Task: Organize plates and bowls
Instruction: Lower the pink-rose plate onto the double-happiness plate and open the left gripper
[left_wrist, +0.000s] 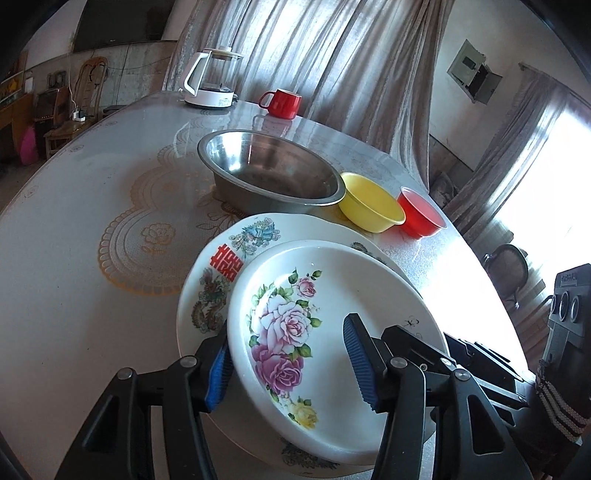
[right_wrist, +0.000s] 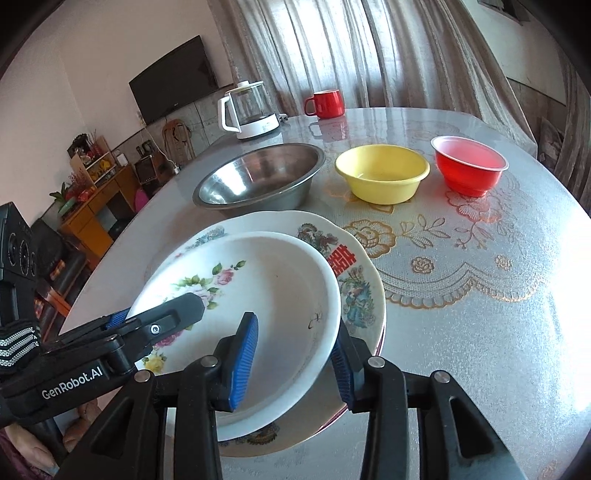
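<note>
Though glossy, rose plate between ribbed tongs.

The left gripper has its blue pads wide apart, one on each side of the rim of a rose plate. That plate sits on a bigger plate on the table. Behind them stand a metal bowl, a yellow bowl and a red bowl in a row. A red mug and a kettle are far back.

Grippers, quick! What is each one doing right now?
Left gripper: open, its fingers astride the rim of the rose plate.
Right gripper: open, astride the same plate's opposite rim.
</note>
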